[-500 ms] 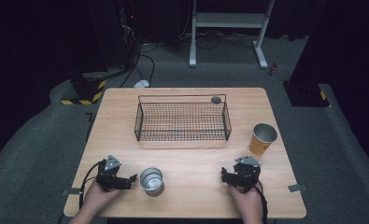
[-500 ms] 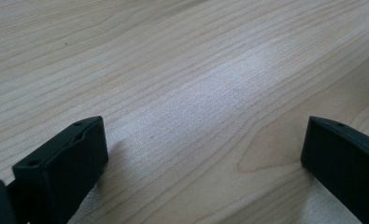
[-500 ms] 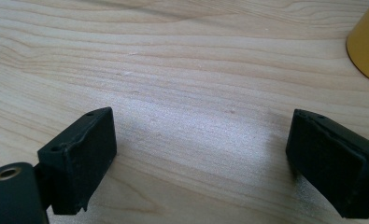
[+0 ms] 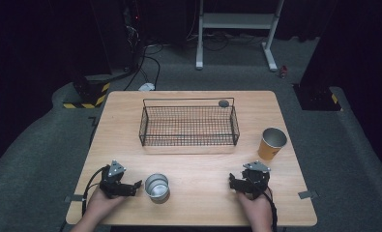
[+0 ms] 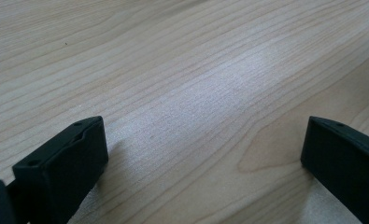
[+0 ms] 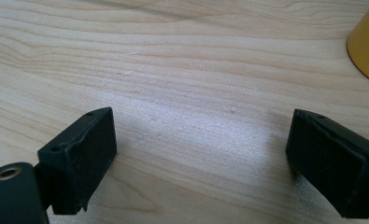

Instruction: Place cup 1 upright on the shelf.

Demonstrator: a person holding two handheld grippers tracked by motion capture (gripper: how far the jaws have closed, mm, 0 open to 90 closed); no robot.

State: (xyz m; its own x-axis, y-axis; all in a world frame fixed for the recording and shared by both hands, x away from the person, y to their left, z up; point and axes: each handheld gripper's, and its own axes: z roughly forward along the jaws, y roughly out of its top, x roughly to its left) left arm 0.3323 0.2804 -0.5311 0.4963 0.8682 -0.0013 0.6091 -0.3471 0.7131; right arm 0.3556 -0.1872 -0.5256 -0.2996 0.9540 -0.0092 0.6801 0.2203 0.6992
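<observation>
Left hand-held gripper [image 4: 136, 185]: near table edge, jaws spread wide over bare wood, holding nothing.
Silver metal cup [image 4: 156, 186]: upright, just beside the left jaws.
Black wire basket [image 4: 188, 126]: rectangular, mid-table, toward the far side.
Right hand-held gripper [image 4: 233, 182]: jaws spread, holding nothing.
Orange paper cup [image 4: 272, 143]: upright, near the right edge.
Light wooden table [image 4: 198, 166]: pale grain; grey floor, dark room.
Writing: none readable.

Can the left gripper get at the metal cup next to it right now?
Probably yes. The left gripper is open, its fingers spread over bare table, and the metal cup stands just beside it with nothing between them.
</observation>
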